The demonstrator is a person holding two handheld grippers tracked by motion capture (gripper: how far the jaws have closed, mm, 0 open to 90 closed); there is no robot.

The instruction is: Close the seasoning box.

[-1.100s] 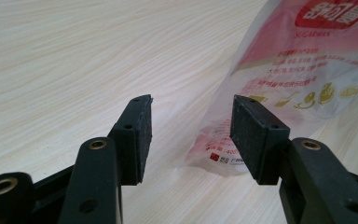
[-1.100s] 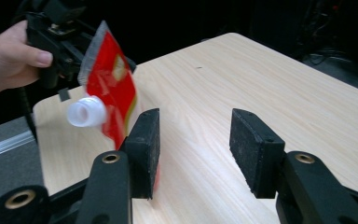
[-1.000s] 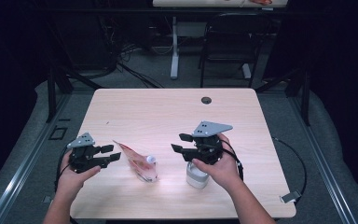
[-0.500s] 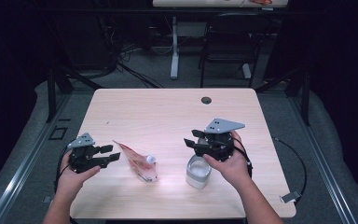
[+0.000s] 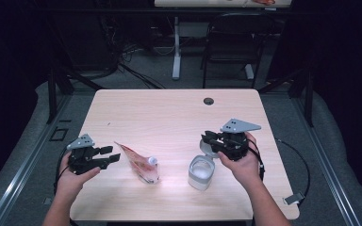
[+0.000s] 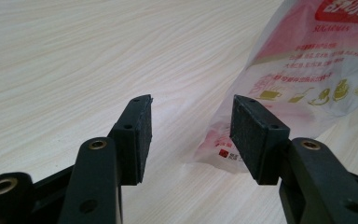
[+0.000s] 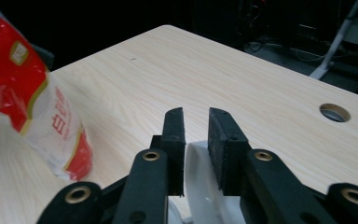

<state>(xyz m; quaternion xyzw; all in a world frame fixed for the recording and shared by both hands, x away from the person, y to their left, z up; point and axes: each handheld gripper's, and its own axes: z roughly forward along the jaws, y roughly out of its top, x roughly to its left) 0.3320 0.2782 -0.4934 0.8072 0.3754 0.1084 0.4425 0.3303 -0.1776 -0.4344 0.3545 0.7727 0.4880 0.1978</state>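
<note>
A red and white sugar pouch (image 5: 139, 162) with a white cap lies on the wooden table (image 5: 169, 117), left of centre. My left gripper (image 5: 111, 154) stands open just left of it. In the left gripper view the pouch (image 6: 307, 60) lies past the right pad (image 6: 251, 135), and the gap of that gripper (image 6: 191, 126) holds nothing. A clear round container (image 5: 200, 173) stands near the front, its white lid (image 5: 208, 149) tipped back. My right gripper (image 5: 206, 140) hovers over that lid (image 7: 200, 186). Its jaws (image 7: 196, 135) have just been closing and keep a narrow gap; I see no pad pressing on the lid.
A round cable hole (image 5: 209, 101) sits near the table's far edge, also seen in the right gripper view (image 7: 334, 112). A chair (image 5: 226, 42) and desk legs stand beyond the table. A black cable (image 5: 301, 165) loops off the right edge.
The right gripper has moved right, off the top of the container, which now shows whole. Its jaws have narrowed. The left gripper and the pouch have stayed put.
</note>
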